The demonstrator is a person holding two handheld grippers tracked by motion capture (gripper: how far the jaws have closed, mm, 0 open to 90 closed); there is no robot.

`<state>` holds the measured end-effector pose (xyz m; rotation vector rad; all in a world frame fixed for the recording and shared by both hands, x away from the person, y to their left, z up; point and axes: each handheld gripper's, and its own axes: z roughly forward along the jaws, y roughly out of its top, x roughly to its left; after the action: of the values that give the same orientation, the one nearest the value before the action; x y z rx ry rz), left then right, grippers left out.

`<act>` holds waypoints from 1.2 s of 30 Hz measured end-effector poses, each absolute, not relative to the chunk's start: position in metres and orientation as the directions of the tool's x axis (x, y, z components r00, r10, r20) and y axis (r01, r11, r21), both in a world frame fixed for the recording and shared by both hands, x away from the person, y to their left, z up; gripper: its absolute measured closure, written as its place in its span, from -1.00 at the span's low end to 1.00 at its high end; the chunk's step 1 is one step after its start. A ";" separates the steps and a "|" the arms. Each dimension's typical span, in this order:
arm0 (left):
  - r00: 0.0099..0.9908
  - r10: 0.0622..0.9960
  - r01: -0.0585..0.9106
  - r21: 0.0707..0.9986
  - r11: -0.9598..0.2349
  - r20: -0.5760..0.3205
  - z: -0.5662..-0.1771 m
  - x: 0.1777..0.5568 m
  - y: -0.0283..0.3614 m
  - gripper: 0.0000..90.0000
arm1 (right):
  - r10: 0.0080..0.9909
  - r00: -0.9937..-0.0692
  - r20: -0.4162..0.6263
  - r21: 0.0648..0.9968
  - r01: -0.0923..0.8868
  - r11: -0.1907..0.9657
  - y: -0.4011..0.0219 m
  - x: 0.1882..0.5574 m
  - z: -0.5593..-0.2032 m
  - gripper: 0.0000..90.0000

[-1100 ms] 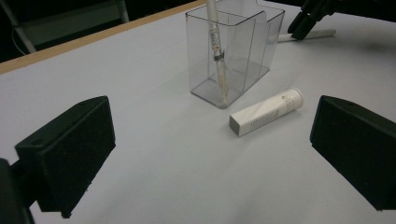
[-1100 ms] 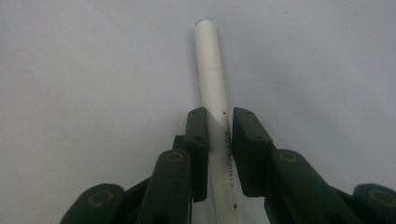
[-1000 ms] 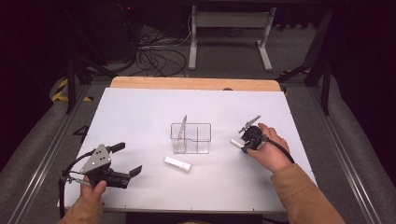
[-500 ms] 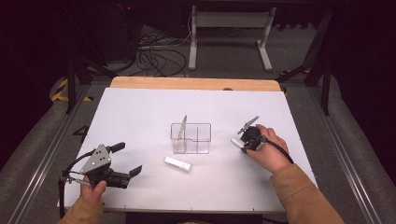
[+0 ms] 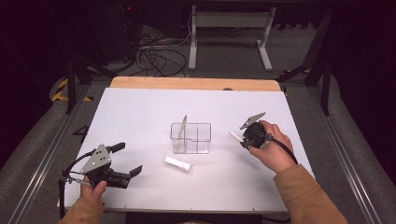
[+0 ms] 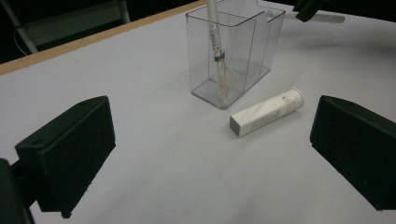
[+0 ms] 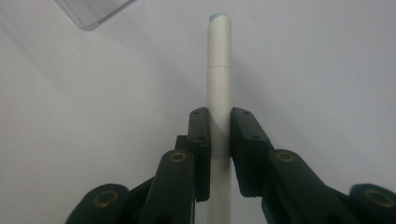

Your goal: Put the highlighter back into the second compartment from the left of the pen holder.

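The tabletop (image 5: 140, 116) has a smooth, matt white cover, with a bare wooden strip along its 12 o'clock edge. The organizer box (image 6: 233, 51) is clear, glossy hard plastic. At its 5 o'clock lies a white tube (image 6: 266, 113) of matt, smooth plastic. The white pen (image 7: 218, 70) looks like satin plastic with a finely ribbed band. The right gripper (image 7: 219, 140) has matt black plastic jaws with brass-coloured rivets.
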<state>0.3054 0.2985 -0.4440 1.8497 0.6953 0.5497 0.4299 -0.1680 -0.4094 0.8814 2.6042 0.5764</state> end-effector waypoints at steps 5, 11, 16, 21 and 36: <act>0.728 0.683 0.209 0.933 -0.293 0.052 -0.444 0.306 0.298 -0.98 | 0.642 -0.749 -0.167 0.512 0.490 0.705 -0.169 0.427 -0.402 0.76; 0.727 0.684 0.209 0.933 -0.293 0.052 -0.444 0.305 0.298 -0.98 | 0.644 -0.748 -0.158 0.558 0.471 0.684 -0.169 0.424 -0.392 0.76; 0.727 0.684 0.208 0.933 -0.294 0.053 -0.444 0.305 0.298 -0.98 | 0.639 -0.751 -0.167 0.592 0.442 0.674 -0.169 0.421 -0.387 0.76; 0.727 0.685 0.208 0.933 -0.294 0.054 -0.444 0.305 0.298 -0.98 | 0.638 -0.752 -0.166 0.611 0.429 0.665 -0.168 0.420 -0.382 0.76; 0.727 0.684 0.204 0.933 -0.298 0.060 -0.445 0.305 0.298 -0.98 | 0.635 -0.763 -0.124 0.735 0.359 0.575 -0.163 0.415 -0.366 0.76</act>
<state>0.3055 0.2976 -0.4445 1.8515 0.6900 0.5559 0.4153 -0.1626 -0.3657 0.8049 2.4341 1.0140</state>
